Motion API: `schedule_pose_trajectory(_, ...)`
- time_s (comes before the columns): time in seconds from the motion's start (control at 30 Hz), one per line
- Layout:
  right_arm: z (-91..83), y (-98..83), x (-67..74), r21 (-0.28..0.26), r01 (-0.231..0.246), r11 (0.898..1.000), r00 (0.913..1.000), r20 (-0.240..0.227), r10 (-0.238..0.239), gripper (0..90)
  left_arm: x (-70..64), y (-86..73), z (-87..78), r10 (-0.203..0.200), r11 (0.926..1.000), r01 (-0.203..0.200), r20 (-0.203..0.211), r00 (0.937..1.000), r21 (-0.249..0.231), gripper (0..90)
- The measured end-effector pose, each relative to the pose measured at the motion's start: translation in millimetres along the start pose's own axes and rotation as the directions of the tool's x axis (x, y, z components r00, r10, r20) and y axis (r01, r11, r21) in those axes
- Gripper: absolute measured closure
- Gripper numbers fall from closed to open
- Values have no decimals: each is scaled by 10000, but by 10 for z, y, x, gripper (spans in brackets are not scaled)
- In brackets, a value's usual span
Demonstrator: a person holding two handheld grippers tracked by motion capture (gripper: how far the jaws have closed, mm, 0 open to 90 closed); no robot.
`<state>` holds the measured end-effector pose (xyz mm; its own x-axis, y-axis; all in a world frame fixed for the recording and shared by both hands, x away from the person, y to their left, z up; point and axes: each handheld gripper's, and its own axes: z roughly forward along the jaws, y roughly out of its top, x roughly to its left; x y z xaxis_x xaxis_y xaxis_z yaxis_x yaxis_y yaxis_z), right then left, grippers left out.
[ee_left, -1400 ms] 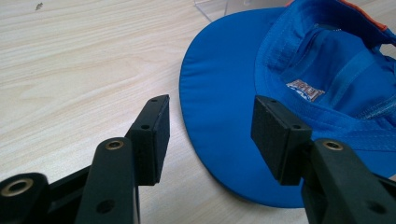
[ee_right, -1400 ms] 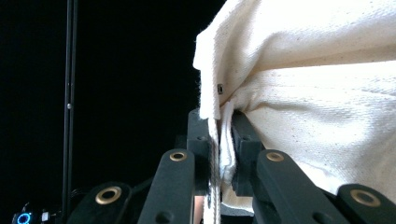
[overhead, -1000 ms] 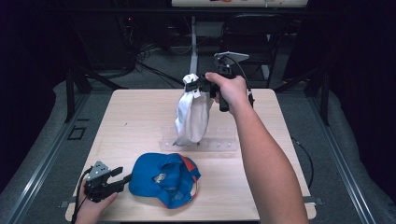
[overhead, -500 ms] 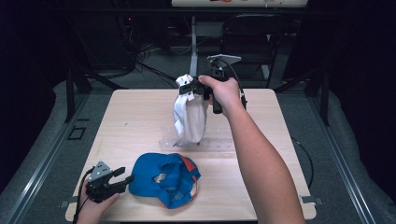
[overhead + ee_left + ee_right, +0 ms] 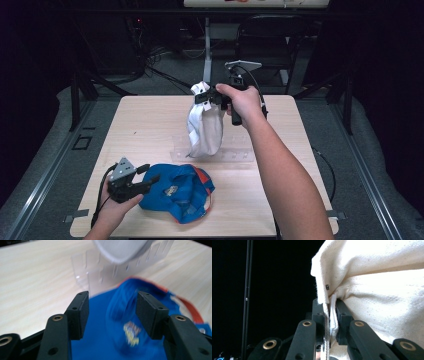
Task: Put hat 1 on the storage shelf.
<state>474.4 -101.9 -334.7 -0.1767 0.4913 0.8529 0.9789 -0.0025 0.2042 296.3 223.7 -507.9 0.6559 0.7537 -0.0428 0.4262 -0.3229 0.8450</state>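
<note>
At the centre of the high view the right gripper is clenched on the edge of a white cloth cap, which hangs from it with its lower end at or just above a clear plastic rack on the counter. In the right gripper view, the jaws pinch only a thin fold of the fabric. That narrow bite is the main risk: a quick swing or a snag on the rack could pull the fold free and drop the cap.

At lower left of the high view the left gripper stands released, jaws apart, at the near edge of a blue cap with an orange brim. In the left gripper view the blue cloth is blurred, so contact is hard to judge; it seems to lie beyond the pads rather than between them. Closing now might catch only a loose wrinkle, or push the cap along the counter.
</note>
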Motion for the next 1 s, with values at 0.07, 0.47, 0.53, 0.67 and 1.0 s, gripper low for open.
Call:
schedule_pose_trajectory(0.07, 7, -5, 7, -35, -25, 10000, 10000, 7, 25, 812, -49, 109, 71, 194, 9998, -194, 110, 9998, -61, 447)
schedule_pose_trajectory(0.47, 43, -14, 2, -113, -109, 9999, 9998, -159, 108, 812, -366, 529, 420, 1097, 9940, -1096, 301, 9935, -55, 484)
schedule_pose_trajectory(0.53, 33, -20, -7, -164, -121, 9998, 9998, -159, 118, 812, -381, 551, 478, 1074, 9942, -1075, 301, 9938, 10, 486)
schedule_pose_trajectory(0.67, 20, -21, -10, -172, -138, 9998, 9998, -144, 136, 811, -388, 577, 569, 1142, 9934, -1145, 203, 9932, 103, 500)
schedule_pose_trajectory(1.0, 54, -34, 1, -49, -34, 10000, 9998, -171, 33, 811, -403, 621, 737, 1236, 9901, -1240, 103, 9923, 666, 711)
